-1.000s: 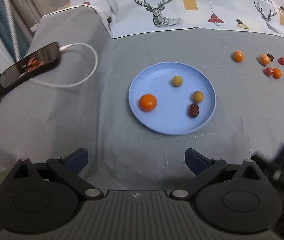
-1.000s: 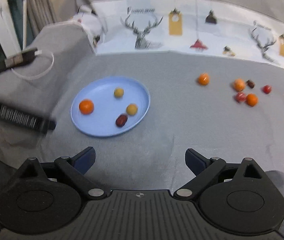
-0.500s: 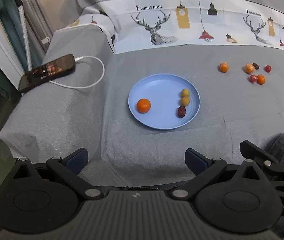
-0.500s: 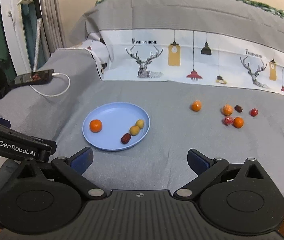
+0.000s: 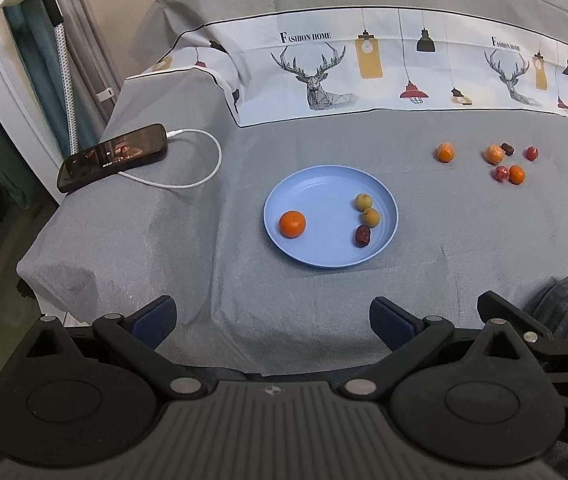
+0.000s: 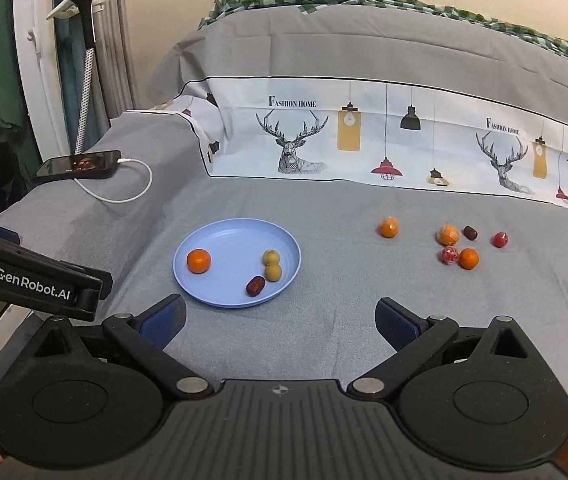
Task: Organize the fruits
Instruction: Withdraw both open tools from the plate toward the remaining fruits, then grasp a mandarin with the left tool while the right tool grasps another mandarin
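Fruits are seen split between a blue plate (image 5: pixel 304 184) and the bare grey bedcover (image 5: pixel 163 240). On the plate, a small orange (image 5: pixel 292 224) is placed at the left, with two yellowish round fruits (image 5: pixel 364 202) touching each other and a dark red date (image 5: pixel 362 236) just beside them at the right. To the right of the plate, well apart from it, six loose pieces (image 6: pixel 450 236) are scattered on the cover: a lone orange (image 6: pixel 388 227) nearest the plate, then a cluster of two more orange fruits, two red ones and a dark date. A phone (image 5: pixel 113 156) with a white charging cable (image 5: pixel 199 160) is laid at the far left edge of the bed, and a deer-print sheet (image 6: pixel 364 140) is draped behind. Nothing is found between the grippers and the fruit.

Both tools are held low at the near edge of the bed, side by side and pointed across it. The left gripper (image 5: pixel 271 318) is spread wide with nothing between its blue pads (image 5: pixel 151 316), aimed at the plate. The right gripper (image 6: pixel 279 320) is likewise spread and empty, its line falling between the plate and the loose cluster.
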Action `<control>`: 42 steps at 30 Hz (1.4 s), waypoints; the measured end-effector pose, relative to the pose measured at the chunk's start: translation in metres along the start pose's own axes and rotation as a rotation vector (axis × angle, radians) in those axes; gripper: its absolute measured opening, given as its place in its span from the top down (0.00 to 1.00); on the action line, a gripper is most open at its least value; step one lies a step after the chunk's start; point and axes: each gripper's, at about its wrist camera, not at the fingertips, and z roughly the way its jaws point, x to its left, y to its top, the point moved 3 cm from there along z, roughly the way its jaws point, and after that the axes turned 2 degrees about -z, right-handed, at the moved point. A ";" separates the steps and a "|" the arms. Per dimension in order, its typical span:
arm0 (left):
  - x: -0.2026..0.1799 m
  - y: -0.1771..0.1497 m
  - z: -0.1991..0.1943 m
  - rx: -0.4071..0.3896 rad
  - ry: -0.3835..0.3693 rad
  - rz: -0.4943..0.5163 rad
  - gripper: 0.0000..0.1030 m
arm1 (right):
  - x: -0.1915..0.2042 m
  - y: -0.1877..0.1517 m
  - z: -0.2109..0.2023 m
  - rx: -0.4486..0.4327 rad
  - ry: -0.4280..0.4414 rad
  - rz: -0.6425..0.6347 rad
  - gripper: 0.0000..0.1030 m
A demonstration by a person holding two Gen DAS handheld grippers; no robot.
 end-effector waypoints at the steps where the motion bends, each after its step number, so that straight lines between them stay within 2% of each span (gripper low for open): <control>1: 0.002 0.000 0.001 0.000 -0.001 -0.001 0.00 | 0.000 0.000 0.000 0.000 0.001 -0.001 0.03; 12: 0.001 0.000 0.000 -0.009 -0.001 0.000 0.00 | 0.000 -0.002 -0.002 -0.014 -0.011 0.007 0.03; 18: -0.006 0.003 0.015 0.042 -0.002 0.014 0.00 | -0.018 -0.009 0.008 0.026 -0.022 0.085 0.02; 26: -0.020 0.041 0.044 0.053 0.013 0.014 0.00 | -0.064 -0.008 0.033 0.055 -0.079 0.193 0.02; 28: -0.032 0.057 0.055 0.058 0.003 0.018 0.00 | -0.080 -0.004 0.040 0.052 -0.106 0.204 0.02; 35: -0.097 0.121 0.115 0.093 -0.118 0.027 0.00 | -0.161 0.018 0.078 0.034 -0.232 0.281 0.01; 39: -0.149 0.148 0.171 0.100 -0.193 0.113 0.00 | -0.205 0.033 0.116 0.036 -0.305 0.277 0.01; 42: -0.184 0.158 0.221 0.125 -0.195 0.147 0.00 | -0.233 0.041 0.159 0.064 -0.339 0.269 0.01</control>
